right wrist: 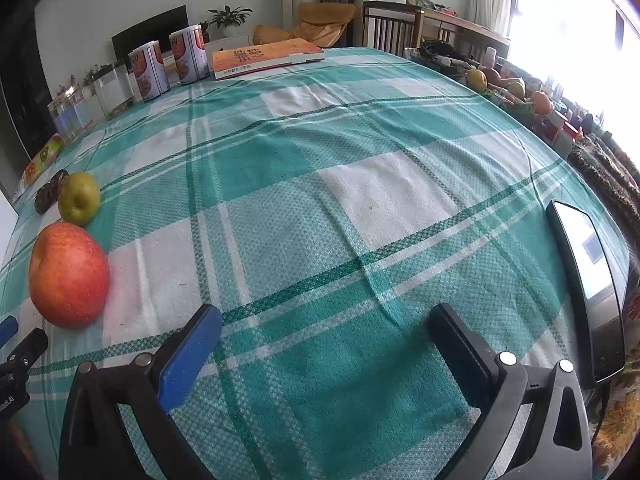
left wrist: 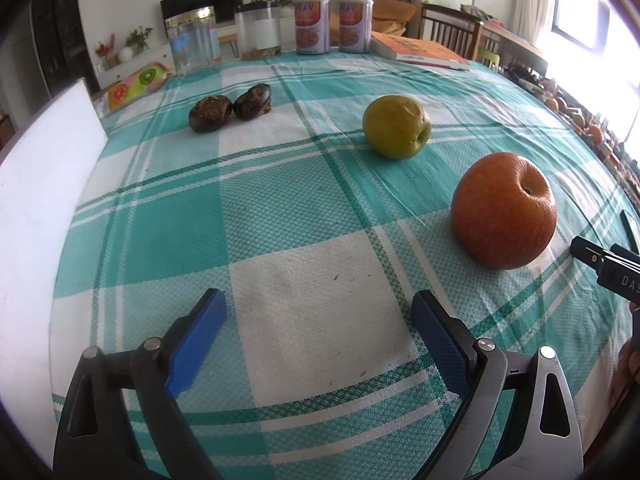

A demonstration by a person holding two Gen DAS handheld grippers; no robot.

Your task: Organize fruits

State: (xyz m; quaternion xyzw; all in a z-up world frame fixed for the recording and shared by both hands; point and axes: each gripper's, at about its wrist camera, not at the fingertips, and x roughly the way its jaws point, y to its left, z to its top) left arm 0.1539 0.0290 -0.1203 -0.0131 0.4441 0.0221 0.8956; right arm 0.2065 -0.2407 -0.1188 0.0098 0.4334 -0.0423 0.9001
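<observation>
Red apple [left wrist: 503, 211], green apple [left wrist: 396, 126] and two dark fruits [left wrist: 231, 107] lie ungathered on the bench [left wrist: 312, 280]; both hand-held grippers, left [left wrist: 318, 340] and right [right wrist: 326, 344], stand apart, empty.

A home living-dining room: checked tablecloth [left wrist: 280, 216], television [left wrist: 202, 2], houseplant [right wrist: 229, 16], wooden chairs [right wrist: 390, 28].

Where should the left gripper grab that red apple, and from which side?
Grip the red apple across its widest middle, approaching low from the near side with the open left gripper. It lies tipped with the stem dimple facing up and right, so the fingers should close on the smooth rounded flanks, not the dimple.
</observation>
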